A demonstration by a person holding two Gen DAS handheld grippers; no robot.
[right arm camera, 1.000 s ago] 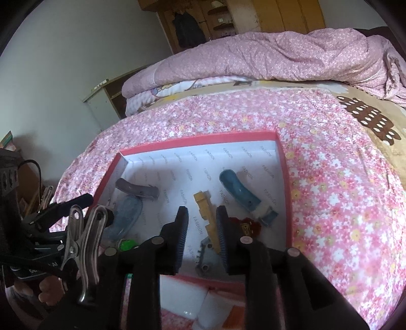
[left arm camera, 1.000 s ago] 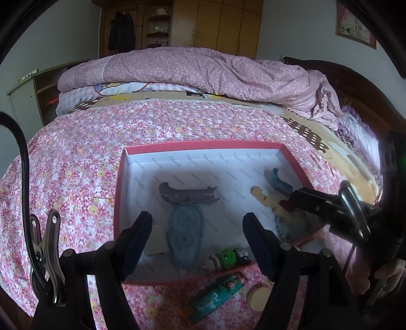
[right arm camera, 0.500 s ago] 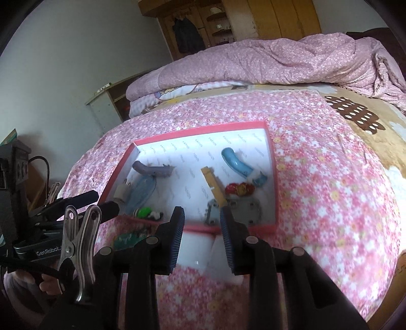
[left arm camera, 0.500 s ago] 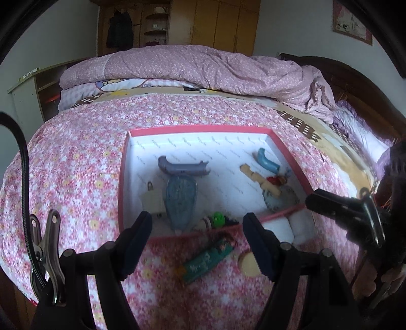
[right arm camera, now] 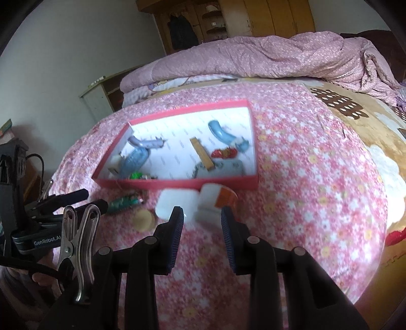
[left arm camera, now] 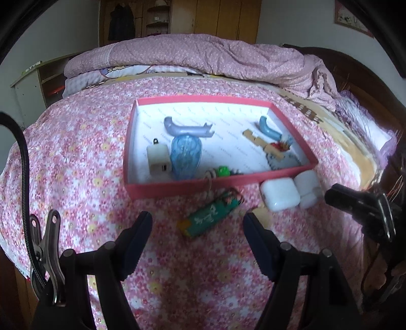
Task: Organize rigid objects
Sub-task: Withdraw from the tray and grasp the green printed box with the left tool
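Note:
A red-walled box (left arm camera: 218, 184) (right arm camera: 177, 184) with a white floor lies on the flowered bedspread and holds several small items. In front of it lie a green tube (left arm camera: 212, 213) (right arm camera: 124, 201), a white square case (left arm camera: 280, 194) (right arm camera: 175, 200), a white and orange piece (right arm camera: 215, 198) and a tan disc (right arm camera: 144, 219). My left gripper (left arm camera: 197, 224) is open just short of the green tube and touches nothing. My right gripper (right arm camera: 201, 215) hovers before the white pieces. Its jaws are opening, with nothing between them.
A rolled pink quilt (left arm camera: 203, 55) lies across the far end of the bed. A dark headboard (left arm camera: 355, 76) stands to the right and a low cabinet (left arm camera: 38, 81) to the left. A wooden wardrobe (right arm camera: 253, 17) fills the back wall.
Both grippers have drawn back from over the box towards the near side of the bed. The objects in front of the box have come into view. The right jaws have widened.

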